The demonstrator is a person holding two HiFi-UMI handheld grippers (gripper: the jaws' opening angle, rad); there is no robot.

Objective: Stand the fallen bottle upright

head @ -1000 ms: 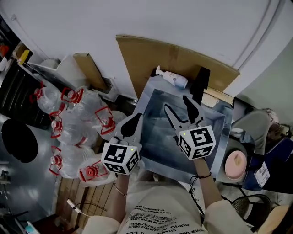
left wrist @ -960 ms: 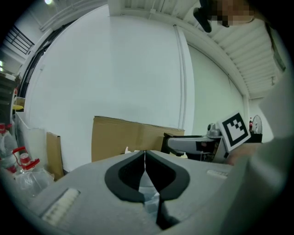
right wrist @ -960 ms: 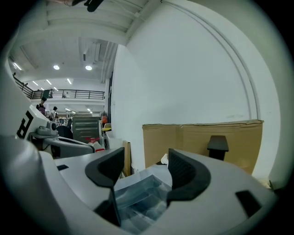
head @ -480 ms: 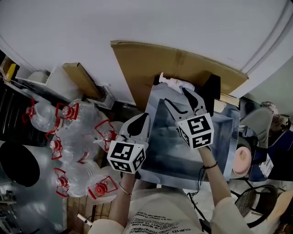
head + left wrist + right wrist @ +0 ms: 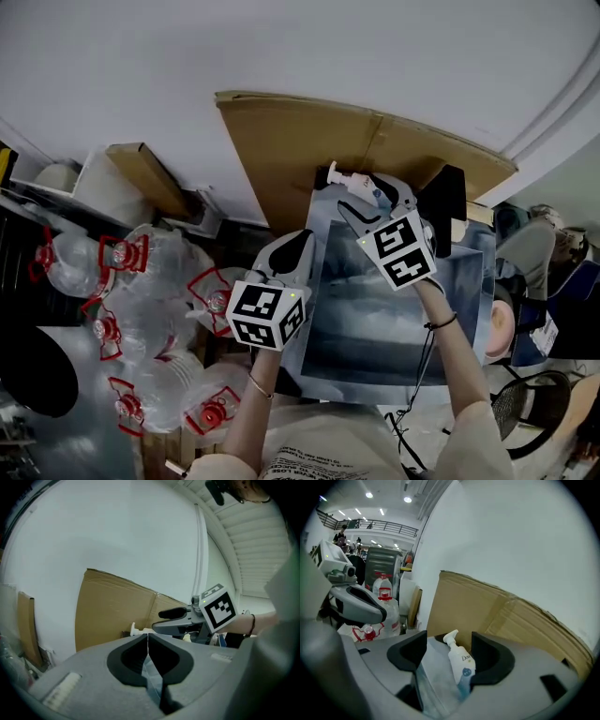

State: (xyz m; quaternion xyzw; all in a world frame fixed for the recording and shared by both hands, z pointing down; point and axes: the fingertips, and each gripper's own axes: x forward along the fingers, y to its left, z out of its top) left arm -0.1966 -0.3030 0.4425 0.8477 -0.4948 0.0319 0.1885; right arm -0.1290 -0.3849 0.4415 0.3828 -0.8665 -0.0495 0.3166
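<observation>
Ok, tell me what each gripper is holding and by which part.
Nothing is held. The left gripper has its jaws together on nothing; the right gripper has them apart, the fallen pump bottle seen between them, unclamped.

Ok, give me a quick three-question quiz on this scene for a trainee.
1. True or false: the left gripper has its jaws apart.
2. The fallen bottle shows between the jaws of: A) the left gripper, B) the right gripper, C) neither.
3. Fill in: the brown sheet behind the bottle is ____.
Key: 1 false, they are together; 2 B; 3 cardboard.
</observation>
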